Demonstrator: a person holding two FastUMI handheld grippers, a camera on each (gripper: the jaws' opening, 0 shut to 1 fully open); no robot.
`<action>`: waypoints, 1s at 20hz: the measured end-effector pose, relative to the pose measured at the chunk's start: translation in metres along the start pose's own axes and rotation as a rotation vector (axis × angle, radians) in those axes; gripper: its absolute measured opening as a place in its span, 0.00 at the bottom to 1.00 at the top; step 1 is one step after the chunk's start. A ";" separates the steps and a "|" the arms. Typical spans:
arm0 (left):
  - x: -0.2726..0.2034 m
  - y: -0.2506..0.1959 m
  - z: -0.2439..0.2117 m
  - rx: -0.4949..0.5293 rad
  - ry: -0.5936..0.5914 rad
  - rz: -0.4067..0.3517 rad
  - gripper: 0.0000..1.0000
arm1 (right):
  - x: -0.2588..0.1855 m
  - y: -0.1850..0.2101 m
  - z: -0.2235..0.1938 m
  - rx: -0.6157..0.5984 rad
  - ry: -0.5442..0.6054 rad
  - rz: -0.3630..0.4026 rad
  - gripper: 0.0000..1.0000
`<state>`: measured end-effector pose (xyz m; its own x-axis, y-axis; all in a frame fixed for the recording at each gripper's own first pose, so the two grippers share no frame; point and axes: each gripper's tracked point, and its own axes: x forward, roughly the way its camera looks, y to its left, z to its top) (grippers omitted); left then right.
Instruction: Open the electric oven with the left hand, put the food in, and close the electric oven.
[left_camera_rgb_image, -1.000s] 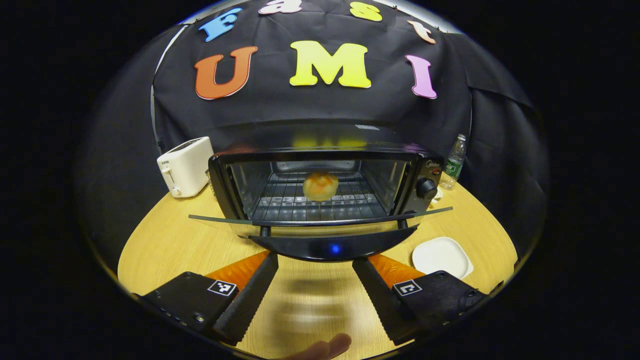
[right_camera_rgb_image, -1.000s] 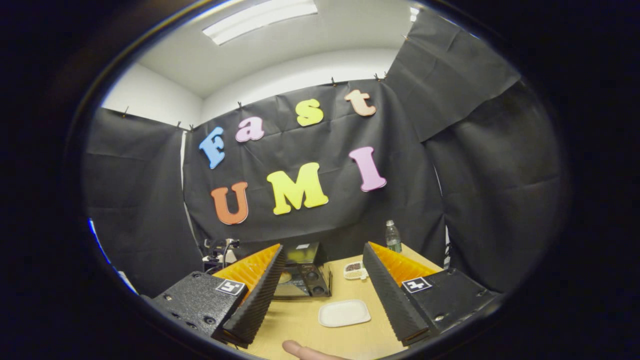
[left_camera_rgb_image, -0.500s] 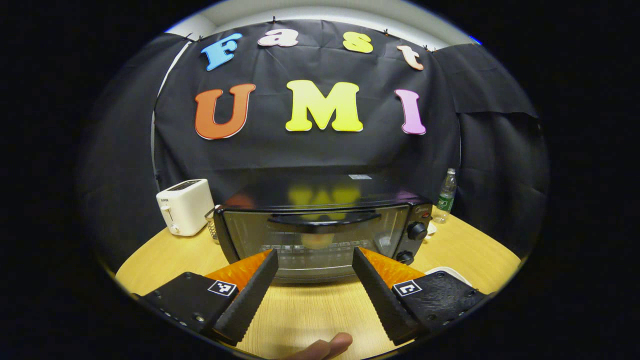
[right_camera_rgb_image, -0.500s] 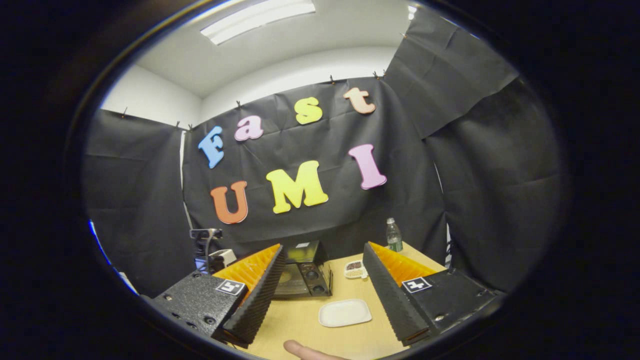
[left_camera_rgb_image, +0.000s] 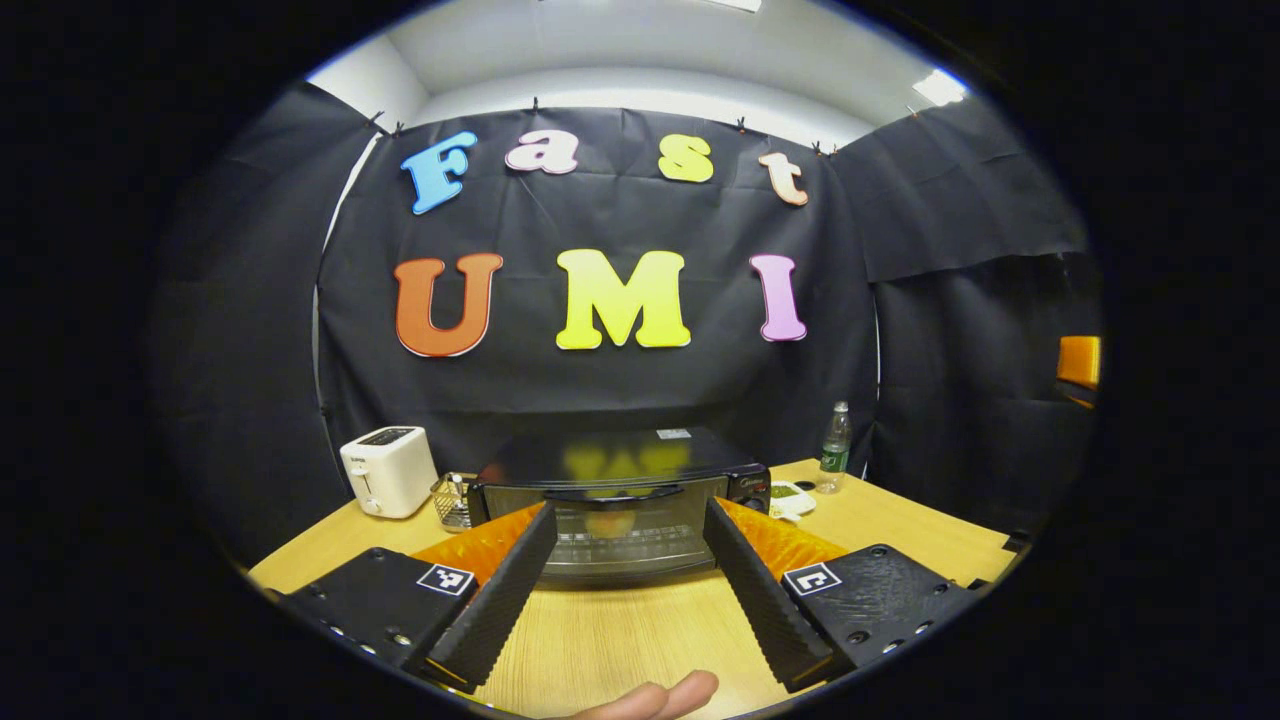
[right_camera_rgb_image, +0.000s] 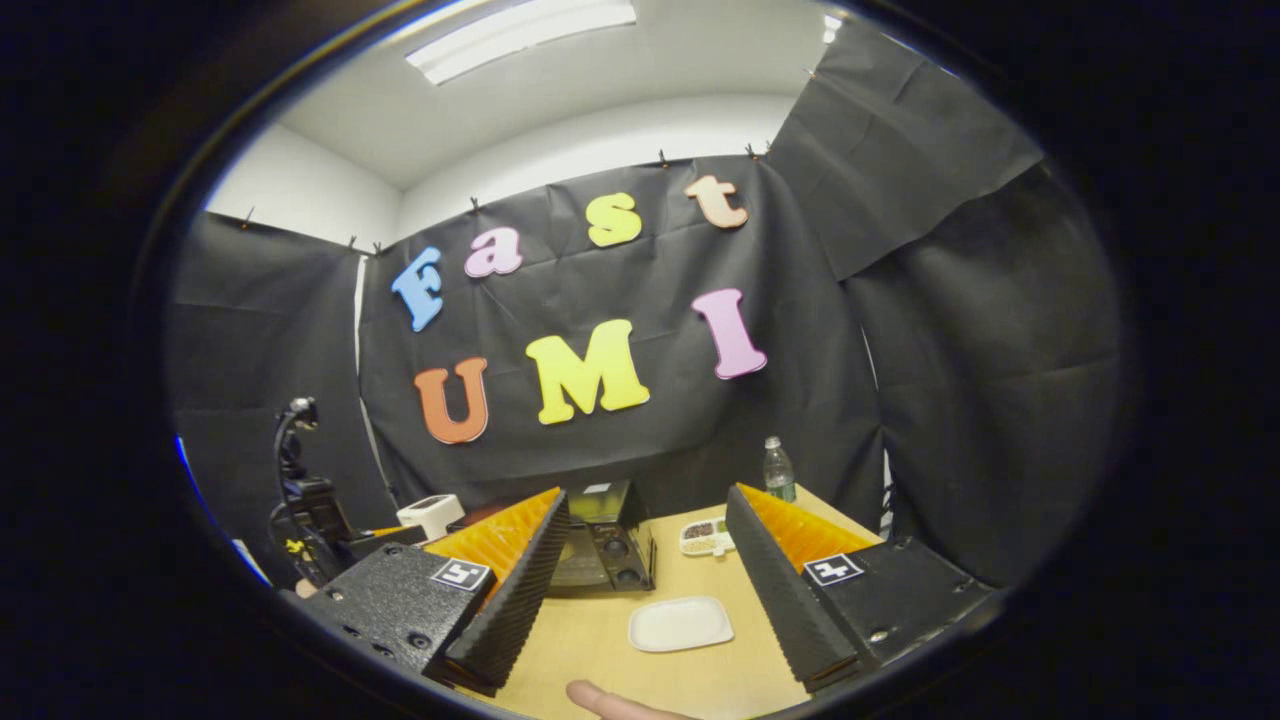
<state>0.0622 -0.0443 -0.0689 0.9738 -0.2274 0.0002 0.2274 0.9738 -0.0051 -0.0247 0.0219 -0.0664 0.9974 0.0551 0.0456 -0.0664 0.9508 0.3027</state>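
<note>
Wooden table (left_camera_rgb_image: 620, 630) beneath left tool (left_camera_rgb_image: 625, 585), fingers wide apart, empty

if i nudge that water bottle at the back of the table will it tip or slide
The water bottle stands tall and narrow, so a push near its cap would likely tip it. It looks like thin clear plastic, probably light; how full it is I cannot tell. Once down, its round body may roll across the table.

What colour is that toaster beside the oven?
White toaster, clearest in the left gripper view.
</note>
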 end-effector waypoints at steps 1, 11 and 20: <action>-0.010 -0.003 0.005 -0.013 -0.004 0.001 0.96 | -0.002 0.001 0.000 -0.005 0.000 0.003 0.94; -0.102 -0.001 0.045 0.011 -0.041 0.112 0.96 | -0.022 0.006 0.018 -0.054 -0.039 -0.004 0.94; -0.125 -0.011 0.040 0.004 -0.018 0.113 0.87 | -0.050 0.002 0.028 -0.184 -0.045 -0.039 0.96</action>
<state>-0.0625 -0.0264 -0.0292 0.9931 -0.1158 0.0179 0.1158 0.9933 -0.0019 -0.0757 0.0128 -0.0417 0.9967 0.0074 0.0814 -0.0177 0.9918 0.1265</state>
